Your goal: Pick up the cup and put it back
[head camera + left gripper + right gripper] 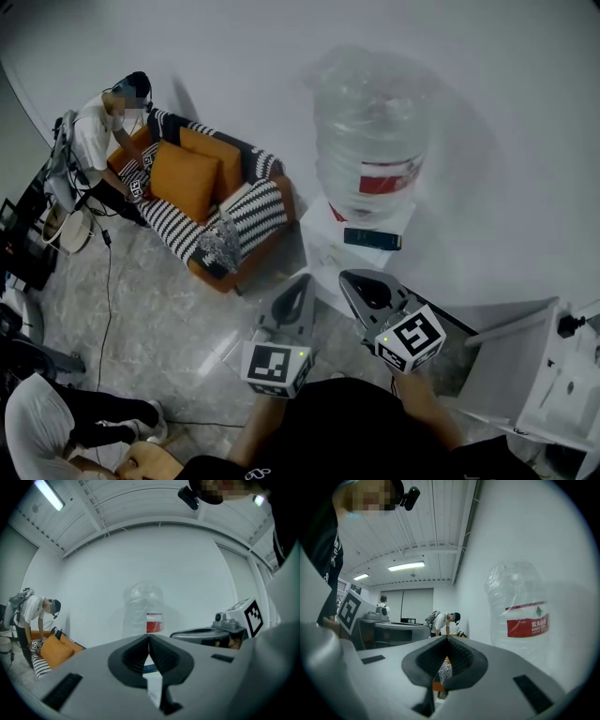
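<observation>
White wall (234, 56), pale floor (159, 309). We hold both grippers before a water dispenser (328, 246) w/ a big clear jug (370, 141) on top. Our left gripper (149, 638) is clenched tight, nothing btwn its jaws. Our right gripper (446, 639) is clenched too, also empty. Striped sofa (202, 211) at left, a person (98, 141) bending over it. We can't tell where the cup is.

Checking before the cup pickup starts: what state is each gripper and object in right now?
Left gripper: shut, nothing between the jaws.
Right gripper: shut, nothing between the jaws.
Water jug: seated on the white dispenser, fill level unclear.
Orange cushion: propped on the striped sofa.
Cup: not visible in any view.
</observation>
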### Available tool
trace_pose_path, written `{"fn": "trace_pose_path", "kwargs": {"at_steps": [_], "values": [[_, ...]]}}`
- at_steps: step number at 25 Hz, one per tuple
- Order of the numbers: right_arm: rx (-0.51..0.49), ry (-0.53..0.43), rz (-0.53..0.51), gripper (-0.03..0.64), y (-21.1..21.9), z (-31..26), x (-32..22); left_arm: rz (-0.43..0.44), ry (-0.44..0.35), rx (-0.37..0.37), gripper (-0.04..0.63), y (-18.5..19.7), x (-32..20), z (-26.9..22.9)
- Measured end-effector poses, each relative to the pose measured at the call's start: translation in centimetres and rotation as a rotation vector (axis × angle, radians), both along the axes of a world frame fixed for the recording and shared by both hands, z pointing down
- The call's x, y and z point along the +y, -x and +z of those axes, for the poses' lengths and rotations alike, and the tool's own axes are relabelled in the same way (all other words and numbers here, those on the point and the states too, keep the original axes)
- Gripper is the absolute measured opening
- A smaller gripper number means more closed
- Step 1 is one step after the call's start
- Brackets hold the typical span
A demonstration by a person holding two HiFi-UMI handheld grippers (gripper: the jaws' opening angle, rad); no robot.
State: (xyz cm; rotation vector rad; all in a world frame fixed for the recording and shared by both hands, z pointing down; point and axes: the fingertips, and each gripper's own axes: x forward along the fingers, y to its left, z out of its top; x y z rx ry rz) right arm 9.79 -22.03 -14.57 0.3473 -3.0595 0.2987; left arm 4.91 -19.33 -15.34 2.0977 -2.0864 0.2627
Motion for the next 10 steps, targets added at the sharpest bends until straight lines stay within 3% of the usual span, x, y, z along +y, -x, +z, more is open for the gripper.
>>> {"fn": "trace_pose_path", "kwargs": {"at_steps": [10], "values": [[-0.001, 0.004, 0.002, 0.009, 0.08, 0.60, -0.09, -0.003, 0.005, 0.004, 0.012, 0.18, 0.20, 0.76]]}}
